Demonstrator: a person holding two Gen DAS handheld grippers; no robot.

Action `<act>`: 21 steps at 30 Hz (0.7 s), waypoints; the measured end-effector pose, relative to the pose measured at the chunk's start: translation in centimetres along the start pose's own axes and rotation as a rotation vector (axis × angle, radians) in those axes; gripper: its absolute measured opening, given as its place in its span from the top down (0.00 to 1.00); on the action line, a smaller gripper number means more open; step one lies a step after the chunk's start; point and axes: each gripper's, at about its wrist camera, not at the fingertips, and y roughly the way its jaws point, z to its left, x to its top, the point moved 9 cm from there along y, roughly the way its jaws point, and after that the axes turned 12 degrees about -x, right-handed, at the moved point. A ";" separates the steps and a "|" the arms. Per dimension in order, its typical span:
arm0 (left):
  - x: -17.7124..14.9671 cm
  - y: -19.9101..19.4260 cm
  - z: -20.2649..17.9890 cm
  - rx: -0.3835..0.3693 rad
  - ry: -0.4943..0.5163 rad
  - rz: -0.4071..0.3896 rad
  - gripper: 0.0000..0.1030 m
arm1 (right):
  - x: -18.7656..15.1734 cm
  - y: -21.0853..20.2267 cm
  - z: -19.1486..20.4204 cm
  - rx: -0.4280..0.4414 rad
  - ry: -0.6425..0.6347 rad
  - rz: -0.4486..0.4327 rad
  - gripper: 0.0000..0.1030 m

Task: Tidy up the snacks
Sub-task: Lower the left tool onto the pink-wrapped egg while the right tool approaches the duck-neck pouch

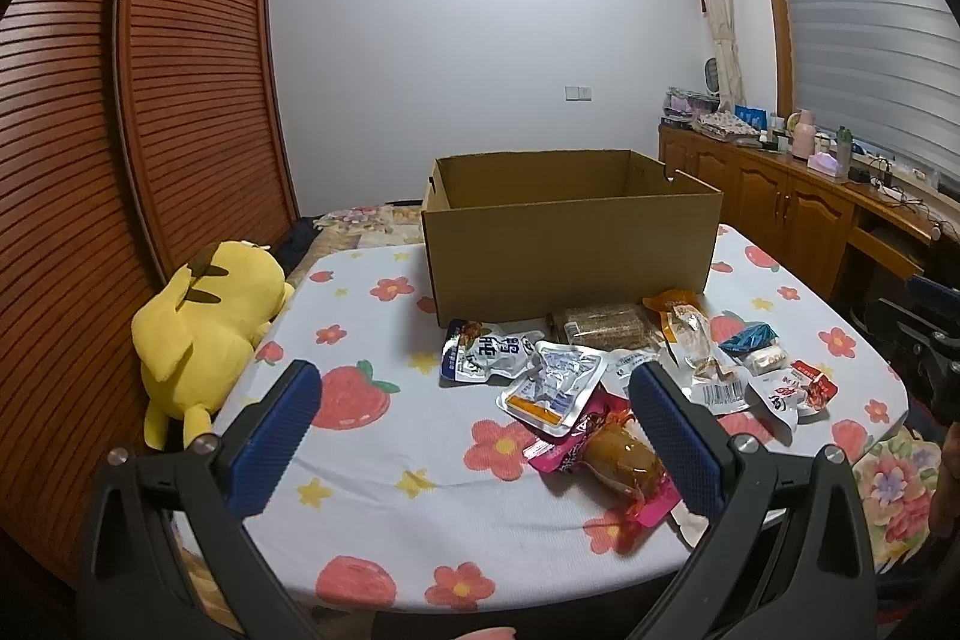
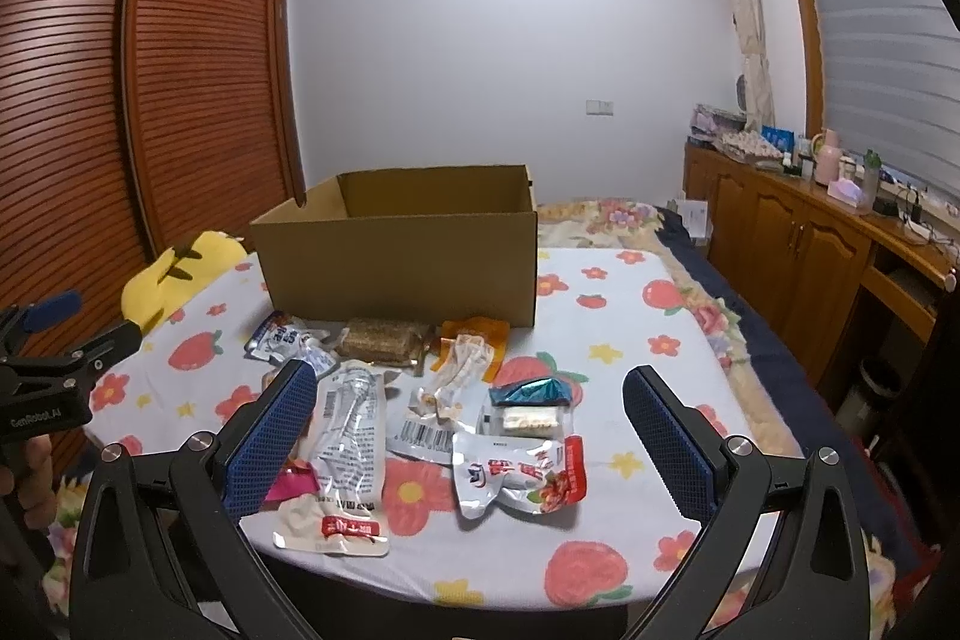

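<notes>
Two grippers hung above the near edge of the table (image 1: 372, 532), and both stood with their blue fingers wide apart and nothing between them. The left gripper (image 1: 474, 436) pointed at bare cloth just left of the snacks; the right gripper (image 2: 471, 436) hovered over the middle of the heap.

The snacks lay loose on the flowered cloth in front of the cardboard box (image 1: 570, 250), some overlapping. As far as the inside of the box could be seen, it showed no packet, so I judge that the sorting had not yet begun and that the step in hand was the choice of a first packet.

The red and white packet (image 2: 519, 478) lay between the right fingers and seemed the easiest to take. The next move would call for lowering the fingers around one thin, flat packet only and pinching its edge, because the foil looks slippery.

Only the left view showed the sausage in the pink wrapper (image 1: 606, 454) well, and the whole yellow plush toy (image 1: 204, 334). The right view showed the long silver packet (image 2: 348, 436), and also the left gripper from the side.
</notes>
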 end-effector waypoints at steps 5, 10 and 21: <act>-1.1 1.5 -0.2 -0.016 -0.012 0.033 0.00 | -0.8 0.5 -0.3 0.001 -0.001 0.019 0.00; -2.5 3.2 -0.5 -0.052 -0.036 0.087 0.00 | -1.9 1.5 -0.6 0.010 -0.007 0.050 0.00; -5.3 7.2 -2.0 -0.164 -0.096 0.235 0.02 | -4.5 5.2 -1.5 0.075 -0.031 0.174 0.02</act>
